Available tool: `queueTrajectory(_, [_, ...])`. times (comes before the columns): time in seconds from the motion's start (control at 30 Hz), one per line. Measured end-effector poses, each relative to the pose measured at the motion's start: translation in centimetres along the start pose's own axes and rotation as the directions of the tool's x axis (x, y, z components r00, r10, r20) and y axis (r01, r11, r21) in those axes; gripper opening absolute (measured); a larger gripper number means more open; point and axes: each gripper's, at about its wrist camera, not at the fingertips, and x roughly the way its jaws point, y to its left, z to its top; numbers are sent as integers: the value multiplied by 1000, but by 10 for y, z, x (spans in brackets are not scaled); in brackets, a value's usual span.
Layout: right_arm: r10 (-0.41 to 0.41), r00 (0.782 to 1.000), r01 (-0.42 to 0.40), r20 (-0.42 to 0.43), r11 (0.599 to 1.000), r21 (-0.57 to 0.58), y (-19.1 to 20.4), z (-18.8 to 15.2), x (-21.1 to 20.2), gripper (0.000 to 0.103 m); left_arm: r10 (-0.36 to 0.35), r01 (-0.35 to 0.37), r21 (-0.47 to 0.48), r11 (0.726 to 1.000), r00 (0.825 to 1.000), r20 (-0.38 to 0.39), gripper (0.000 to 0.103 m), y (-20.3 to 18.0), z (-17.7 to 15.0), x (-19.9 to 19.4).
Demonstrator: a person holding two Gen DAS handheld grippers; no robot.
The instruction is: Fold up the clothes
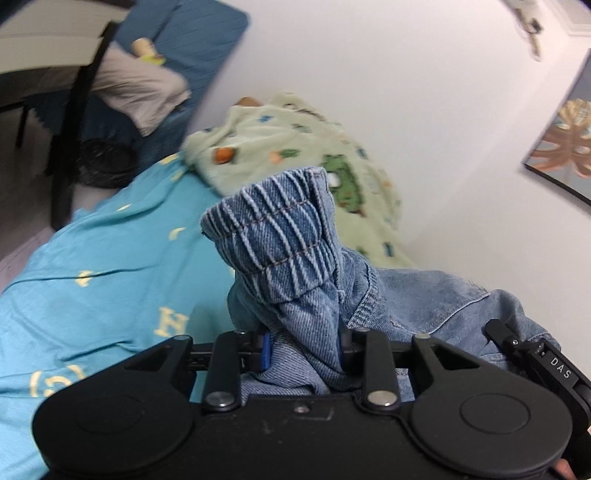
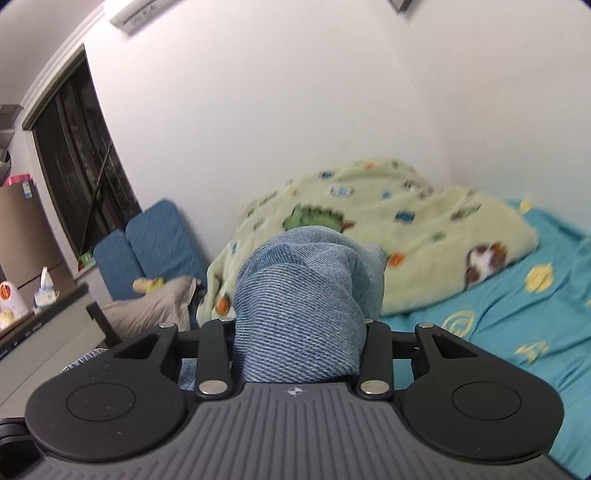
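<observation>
denim garment (image 1: 295,258) bunched between left gripper (image 1: 303,350) jaws, right gripper (image 2: 299,347) likewise

Bed in a turquoise sheet (image 2: 517,325) with yellow prints, pale green fleece blanket (image 2: 388,236) heaped against the wall

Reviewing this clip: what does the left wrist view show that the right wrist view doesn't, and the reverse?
Left wrist only: the ribbed elastic cuff of the denim garment standing up from the left gripper, a framed leaf picture on the wall, and the right gripper.

Right wrist only: a dark window, an air conditioner, and the right gripper shut on a smooth denim bunch.

Both: the dinosaur blanket, turquoise sheet, blue cushion and white wall.
</observation>
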Motion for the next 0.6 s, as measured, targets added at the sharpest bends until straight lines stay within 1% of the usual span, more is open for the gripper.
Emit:
queueTrajectory(0.17, [-33, 998, 33, 60, 999, 5, -23, 34, -46, 40, -71, 71, 67, 995, 997, 2, 27, -58, -9, -14])
queueTrajectory(0.33, [-75, 990, 75, 116, 997, 7, -53, 65, -94, 40, -145, 146, 123, 982, 989, -20, 27, -118, -28, -17])
queueTrajectory(0.5, [-131, 975, 135, 177, 991, -6, -91, 87, -147, 40, -227, 236, 167, 957, 971, -69, 27, -181, -59, -6])
queueTrajectory(0.6, [-183, 960, 189, 213, 982, -6, -120, 95, -176, 40, -279, 298, 215, 930, 953, -117, 27, -221, -83, 6])
